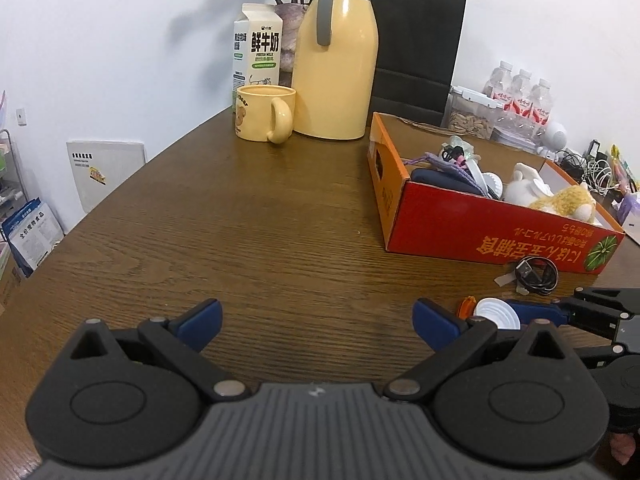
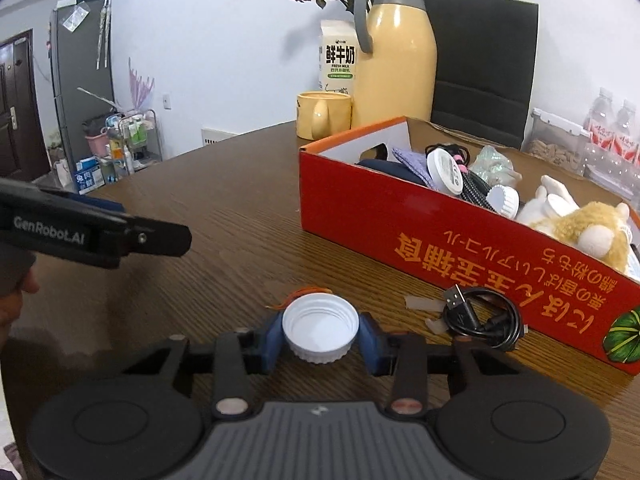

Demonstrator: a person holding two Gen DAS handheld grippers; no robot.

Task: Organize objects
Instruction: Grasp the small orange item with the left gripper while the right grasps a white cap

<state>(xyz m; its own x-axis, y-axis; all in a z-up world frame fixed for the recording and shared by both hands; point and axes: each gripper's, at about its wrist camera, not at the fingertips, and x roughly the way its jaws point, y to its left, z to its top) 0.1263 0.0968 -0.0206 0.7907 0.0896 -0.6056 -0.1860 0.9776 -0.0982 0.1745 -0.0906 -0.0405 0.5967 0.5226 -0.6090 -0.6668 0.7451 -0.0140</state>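
Note:
My right gripper [image 2: 320,338] is shut on a white bottle cap [image 2: 320,326], open side up, just above the wooden table [image 2: 224,216]; the cap also shows in the left wrist view [image 1: 498,314]. An orange rubber band [image 2: 308,291] lies just beyond it. A coiled black USB cable [image 2: 484,318] lies to the right, against the red cardboard box [image 2: 460,248]. The box holds plush toys, caps, a pouch and cords. My left gripper [image 1: 316,322] is open and empty over bare table, left of the right gripper.
A yellow mug [image 1: 266,118], milk carton [image 1: 258,50], yellow thermos jug [image 1: 336,60] and black paper bag [image 1: 416,48] stand at the back. Water bottles [image 1: 520,96] and a snack container [image 1: 472,118] are behind the box. The table edge curves at the left.

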